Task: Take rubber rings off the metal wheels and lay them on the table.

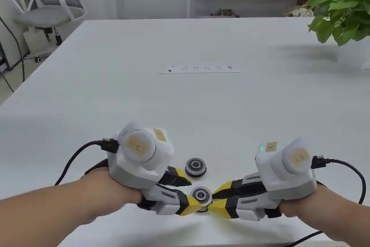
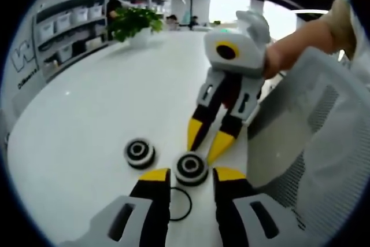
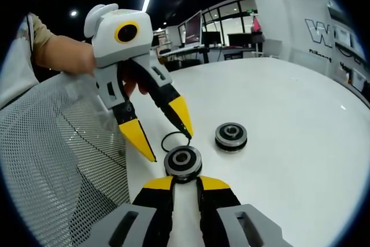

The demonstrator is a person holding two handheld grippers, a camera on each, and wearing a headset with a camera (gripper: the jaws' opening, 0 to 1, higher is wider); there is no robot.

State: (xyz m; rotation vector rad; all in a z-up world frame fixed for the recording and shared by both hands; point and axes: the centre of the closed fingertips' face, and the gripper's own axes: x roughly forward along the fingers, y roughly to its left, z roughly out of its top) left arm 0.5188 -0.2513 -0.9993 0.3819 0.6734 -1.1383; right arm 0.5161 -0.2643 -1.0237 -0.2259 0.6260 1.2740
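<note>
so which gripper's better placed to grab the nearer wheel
Left, probably. The nearer wheel sits at the mouth of the left gripper, whose jaws stand wider than it. The right gripper points at it too, but its jaw gap looks narrower than the wheel.

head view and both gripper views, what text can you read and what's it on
"W", large dark letter on the white wall; what follows it is unreadable.
"W", on the wall beside the shelves, left gripper view; small line beneath too blurred to read.
Marks on the strip in the table: too small to read.
</note>
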